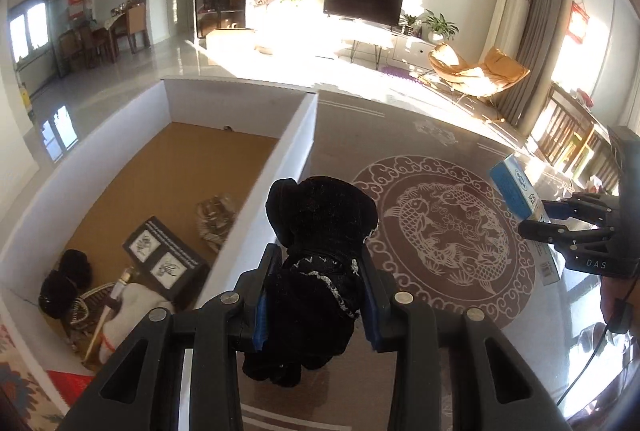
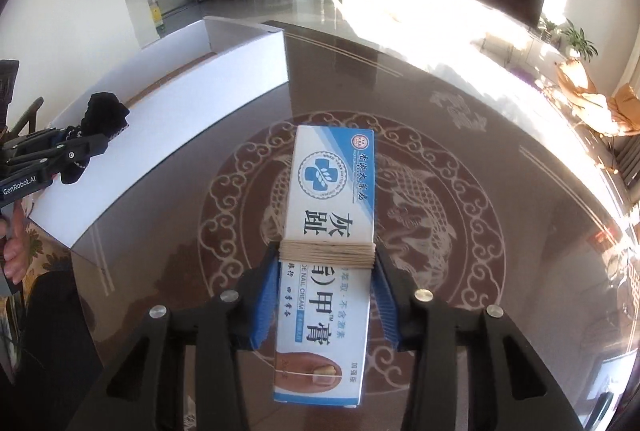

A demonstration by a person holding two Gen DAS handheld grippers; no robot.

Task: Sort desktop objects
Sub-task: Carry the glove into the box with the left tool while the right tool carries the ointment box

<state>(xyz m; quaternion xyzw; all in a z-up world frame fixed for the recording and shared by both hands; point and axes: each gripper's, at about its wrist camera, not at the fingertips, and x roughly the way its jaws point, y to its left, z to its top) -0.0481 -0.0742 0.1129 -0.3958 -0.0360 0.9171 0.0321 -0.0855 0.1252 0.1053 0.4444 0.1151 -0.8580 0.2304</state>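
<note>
Left gripper (image 1: 316, 295) clamps black plush (image 1: 320, 231), perhaps over box wall (image 1: 276, 199).

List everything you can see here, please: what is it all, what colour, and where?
plush toy: one, black, held in the left gripper beside the box wall
cream carton: one, white and blue, string-wrapped, held in the right gripper above the table
storage box: one, white walls, brown floor, on the table's left
dark case: one, grey-black, inside the box
table: one, brown glass with fish motif
left gripper: one, black, blue pads
right gripper: one, black, blue pads
</note>
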